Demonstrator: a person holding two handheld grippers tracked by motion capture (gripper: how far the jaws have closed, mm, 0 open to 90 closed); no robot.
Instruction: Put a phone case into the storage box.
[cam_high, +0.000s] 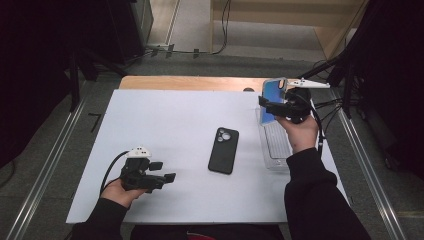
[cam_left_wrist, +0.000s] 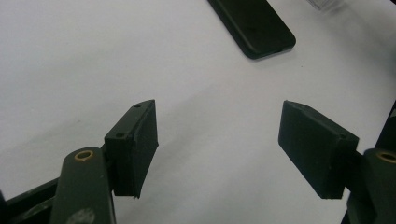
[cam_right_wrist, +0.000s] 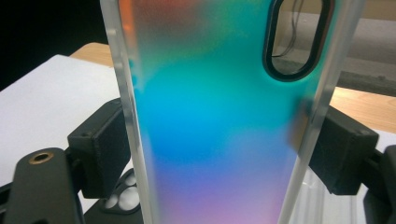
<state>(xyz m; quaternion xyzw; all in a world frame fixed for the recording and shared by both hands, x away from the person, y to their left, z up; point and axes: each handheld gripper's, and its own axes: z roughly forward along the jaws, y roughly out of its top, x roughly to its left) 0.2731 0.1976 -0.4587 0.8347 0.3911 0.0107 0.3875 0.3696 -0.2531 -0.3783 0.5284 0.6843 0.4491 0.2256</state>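
The right gripper (cam_high: 272, 102) clamps the rainbow phone case (cam_right_wrist: 219, 116) by its edges — the left gripper (cam_left_wrist: 219, 144) stands open and empty.

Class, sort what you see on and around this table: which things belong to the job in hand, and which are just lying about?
In the job:
- iridescent phone case, clamped in the right tongs
- clear tray below it
- black phone on the white table
- left tongs, open and holding nothing

Lying about:
- cables on the floor beyond the table
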